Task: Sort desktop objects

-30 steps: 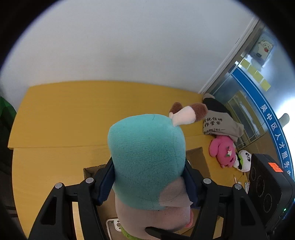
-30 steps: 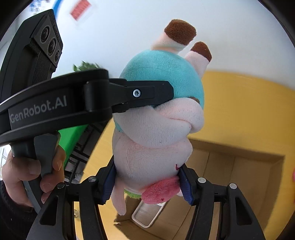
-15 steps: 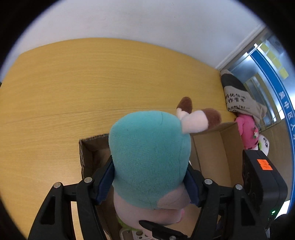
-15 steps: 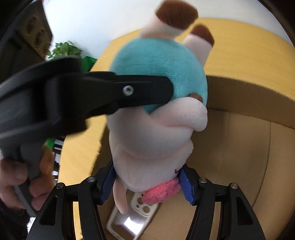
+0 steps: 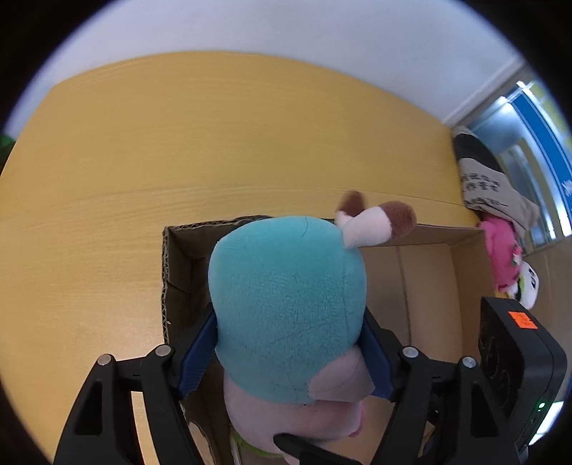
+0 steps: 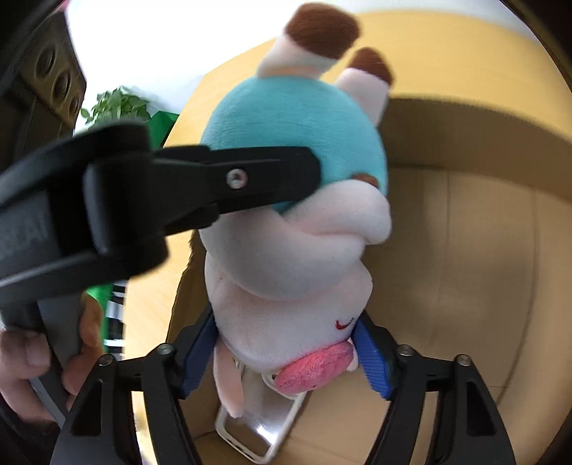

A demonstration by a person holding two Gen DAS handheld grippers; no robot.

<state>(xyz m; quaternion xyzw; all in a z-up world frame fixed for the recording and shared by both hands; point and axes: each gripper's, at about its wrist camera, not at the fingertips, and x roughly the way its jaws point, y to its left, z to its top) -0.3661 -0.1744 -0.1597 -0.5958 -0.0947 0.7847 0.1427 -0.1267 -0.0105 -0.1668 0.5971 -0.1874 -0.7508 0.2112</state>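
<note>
We lower the plush toy (image 5: 286,307) inside the cardboard box (image 5: 439,272) walls, left claw (image 5: 287,352) and right claw (image 6: 286,352) just widening, pads barely touching; open bench (image 5: 178,150) beyond.

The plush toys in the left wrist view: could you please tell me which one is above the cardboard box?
The teal-headed plush with brown-tipped ears; the pink plush and the panda plush lie outside the cardboard box, at the far right.

Bright, even daylight throughout. Strong fisheye bending with black vignette at every corner. Overexposed glare off the white wall (image 6: 214,32) in the right wrist view; motion blur on the brown-tipped plush ears (image 6: 321,28) and the near black gripper arm (image 6: 107,196).
</note>
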